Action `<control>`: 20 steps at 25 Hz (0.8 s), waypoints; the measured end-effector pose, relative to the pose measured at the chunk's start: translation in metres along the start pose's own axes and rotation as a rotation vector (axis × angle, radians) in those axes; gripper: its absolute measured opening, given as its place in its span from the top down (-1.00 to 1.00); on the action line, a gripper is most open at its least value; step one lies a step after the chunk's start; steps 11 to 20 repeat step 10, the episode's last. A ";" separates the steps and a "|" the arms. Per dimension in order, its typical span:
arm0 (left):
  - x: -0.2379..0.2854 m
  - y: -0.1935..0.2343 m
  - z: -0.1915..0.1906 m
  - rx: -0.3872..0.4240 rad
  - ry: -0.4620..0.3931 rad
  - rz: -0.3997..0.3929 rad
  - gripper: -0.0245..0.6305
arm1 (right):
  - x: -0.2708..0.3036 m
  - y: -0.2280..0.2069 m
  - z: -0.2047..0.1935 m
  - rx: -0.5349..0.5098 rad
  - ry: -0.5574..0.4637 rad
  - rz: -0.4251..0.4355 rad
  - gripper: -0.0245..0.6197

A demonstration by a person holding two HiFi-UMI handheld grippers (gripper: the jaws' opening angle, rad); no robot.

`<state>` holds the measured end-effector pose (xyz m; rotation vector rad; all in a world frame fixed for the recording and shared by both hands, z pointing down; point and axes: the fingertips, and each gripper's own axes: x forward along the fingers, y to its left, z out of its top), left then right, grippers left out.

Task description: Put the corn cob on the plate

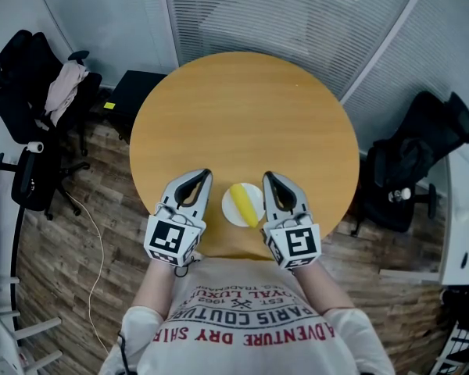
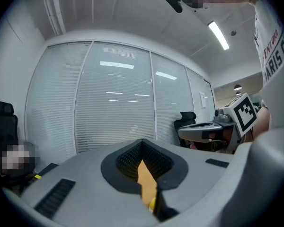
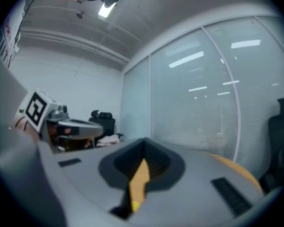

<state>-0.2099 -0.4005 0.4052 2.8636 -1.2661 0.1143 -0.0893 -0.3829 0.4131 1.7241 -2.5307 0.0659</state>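
Corn cob [image 1: 245,205] lies on the plate [image 1: 233,214] (placing looks done); my left tool [image 1: 206,174] and right tool [image 1: 267,176] are closed, empty; I'd only withdraw.

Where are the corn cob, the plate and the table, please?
corn cob [image 1: 245,206]: head view, middle of the cob.
plate [image 1: 229,210]: head view, bare white part left of the cob.
table [image 1: 242,108]: head view, bare wooden top.
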 end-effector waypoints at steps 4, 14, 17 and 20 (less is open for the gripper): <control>-0.001 0.004 -0.002 -0.012 0.006 0.016 0.83 | 0.002 0.002 -0.001 0.000 0.007 0.007 0.83; 0.002 0.009 -0.005 -0.017 0.012 0.021 0.82 | 0.008 0.001 -0.006 0.004 0.019 0.010 0.83; 0.002 0.009 -0.005 -0.017 0.012 0.021 0.82 | 0.008 0.001 -0.006 0.004 0.019 0.010 0.83; 0.002 0.009 -0.005 -0.017 0.012 0.021 0.82 | 0.008 0.001 -0.006 0.004 0.019 0.010 0.83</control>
